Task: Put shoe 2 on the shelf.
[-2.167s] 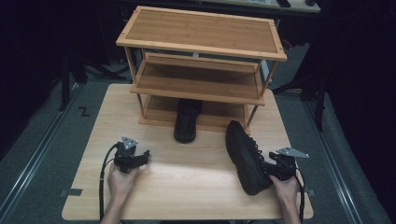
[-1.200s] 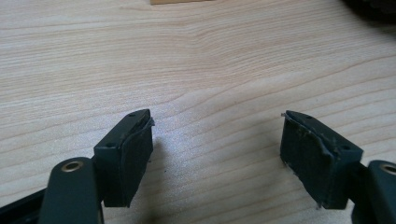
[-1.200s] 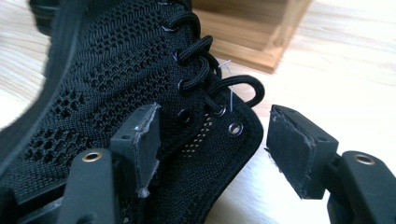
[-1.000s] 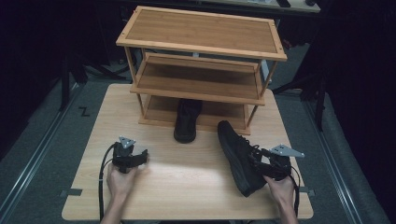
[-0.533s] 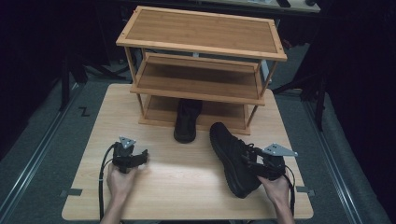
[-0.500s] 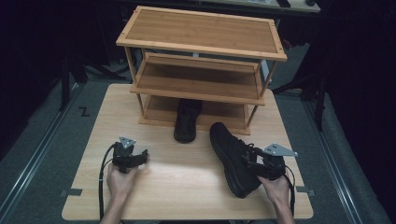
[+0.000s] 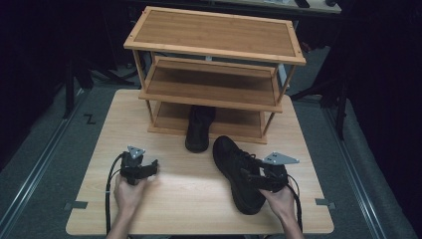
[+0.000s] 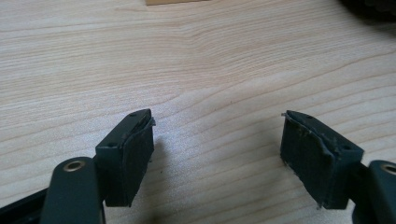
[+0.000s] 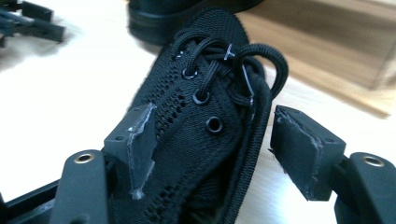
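A black lace-up shoe [image 7: 231,167] lies on the light wooden table [image 7: 189,204], toe toward the rack and heel toward the person. My right gripper [image 7: 251,178] holds it near the opening; in the right gripper view the jaws [image 9: 212,135] stand wide on either side of the laced upper [image 9: 196,112], the left pad against the mesh. A second black shoe [image 7: 199,129] sits half under the rack's bottom shelf. My left gripper [image 7: 154,167] rests at the table's front left, open, with bare wood between its jaws [image 8: 217,140].
A three-tier wooden shoe rack [image 7: 214,35] stands at the table's far side, its two upper shelves bare. The second shoe's toe [image 9: 168,14] lies just beyond the held shoe. The left gripper [image 9: 28,18] shows at the top left of the right gripper view. Dark floor surrounds the table.
My right gripper has carried the shoe leftward and slightly toward the rack, turning its toe more to the left. The left gripper has stayed where it was.
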`<act>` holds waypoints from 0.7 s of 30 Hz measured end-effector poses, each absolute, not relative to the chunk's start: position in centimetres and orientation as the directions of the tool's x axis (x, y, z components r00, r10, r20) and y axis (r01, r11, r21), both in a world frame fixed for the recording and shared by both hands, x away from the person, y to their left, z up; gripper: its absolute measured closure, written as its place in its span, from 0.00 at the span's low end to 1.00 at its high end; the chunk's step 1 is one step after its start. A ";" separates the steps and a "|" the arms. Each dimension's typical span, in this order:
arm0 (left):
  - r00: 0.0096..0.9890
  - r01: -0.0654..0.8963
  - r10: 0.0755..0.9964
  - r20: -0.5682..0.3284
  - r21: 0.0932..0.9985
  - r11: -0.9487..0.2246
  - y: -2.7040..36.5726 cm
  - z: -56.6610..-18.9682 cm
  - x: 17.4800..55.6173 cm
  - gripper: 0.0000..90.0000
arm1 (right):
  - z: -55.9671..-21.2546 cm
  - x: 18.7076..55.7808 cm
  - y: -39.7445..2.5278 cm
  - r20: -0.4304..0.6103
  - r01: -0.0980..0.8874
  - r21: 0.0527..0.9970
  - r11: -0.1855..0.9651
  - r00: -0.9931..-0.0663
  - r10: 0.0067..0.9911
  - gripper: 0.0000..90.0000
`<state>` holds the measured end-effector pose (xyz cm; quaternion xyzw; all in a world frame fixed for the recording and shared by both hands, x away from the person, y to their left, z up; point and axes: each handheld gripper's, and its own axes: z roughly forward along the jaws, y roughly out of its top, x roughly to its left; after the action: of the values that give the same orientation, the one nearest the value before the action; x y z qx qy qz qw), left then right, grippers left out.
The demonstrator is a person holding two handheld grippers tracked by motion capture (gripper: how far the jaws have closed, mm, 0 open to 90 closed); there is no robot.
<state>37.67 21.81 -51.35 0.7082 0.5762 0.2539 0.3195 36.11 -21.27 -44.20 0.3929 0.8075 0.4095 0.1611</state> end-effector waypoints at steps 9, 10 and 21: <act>0.209 0.654 0.978 -0.009 0.745 -0.133 21.8 -51.3 37.7 0.29 | -44.4 36.0 -19.9 0.081 0.522 0.763 0.381 -0.662 0.745 0.34; 0.209 0.653 0.978 -0.009 0.745 -0.132 21.8 -51.4 37.7 0.29 | -44.2 36.0 -20.1 0.094 0.525 0.768 0.367 -0.658 0.747 0.34; 0.209 0.654 0.978 -0.009 0.745 -0.133 21.8 -51.3 37.7 0.29 | -41.5 36.3 -21.8 0.099 0.491 0.822 0.287 -0.620 0.778 0.37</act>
<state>37.68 21.81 -51.35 0.7088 0.5754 0.2535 0.3198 36.34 -21.85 -41.47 0.4040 0.7855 0.4394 0.1631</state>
